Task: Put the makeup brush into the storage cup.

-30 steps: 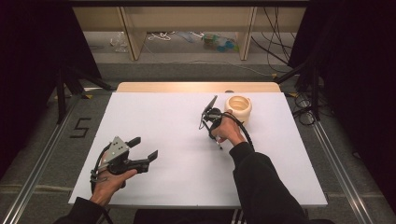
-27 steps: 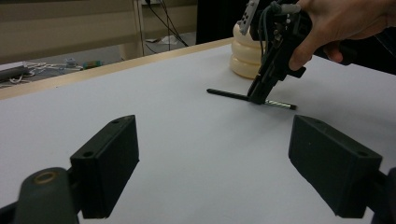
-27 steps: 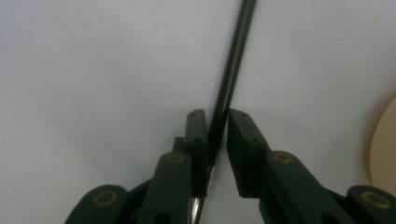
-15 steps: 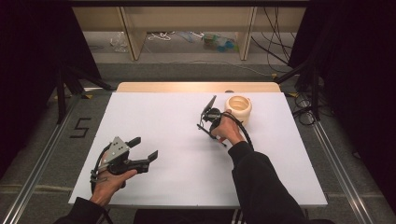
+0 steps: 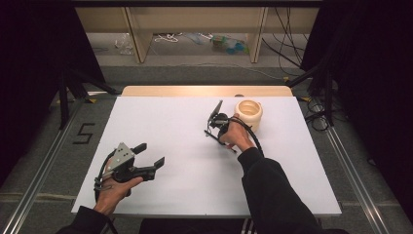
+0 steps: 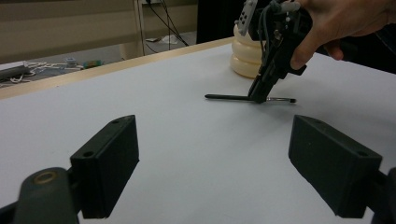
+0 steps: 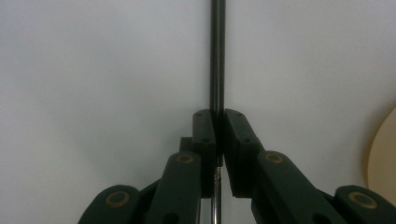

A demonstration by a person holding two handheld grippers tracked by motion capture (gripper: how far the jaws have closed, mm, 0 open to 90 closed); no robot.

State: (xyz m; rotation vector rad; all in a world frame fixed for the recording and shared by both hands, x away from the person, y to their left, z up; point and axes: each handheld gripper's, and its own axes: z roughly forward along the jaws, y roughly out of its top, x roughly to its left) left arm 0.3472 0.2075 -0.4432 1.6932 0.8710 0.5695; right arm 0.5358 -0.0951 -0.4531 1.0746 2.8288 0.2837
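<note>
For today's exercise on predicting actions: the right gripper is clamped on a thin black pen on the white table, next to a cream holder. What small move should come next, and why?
Probably lift the pen off the table. The right gripper has its jaws shut on it, it looks level at the surface, and the open-topped cream holder stands close by.

pen [image 6: 233, 97] on table [image 5: 170, 117], cup [image 5: 249, 114] just behind

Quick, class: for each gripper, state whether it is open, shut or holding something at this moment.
Left gripper: open, holding nothing, above the white table.
Right gripper: shut on the thin black pen, near the cream ribbed pot.
</note>
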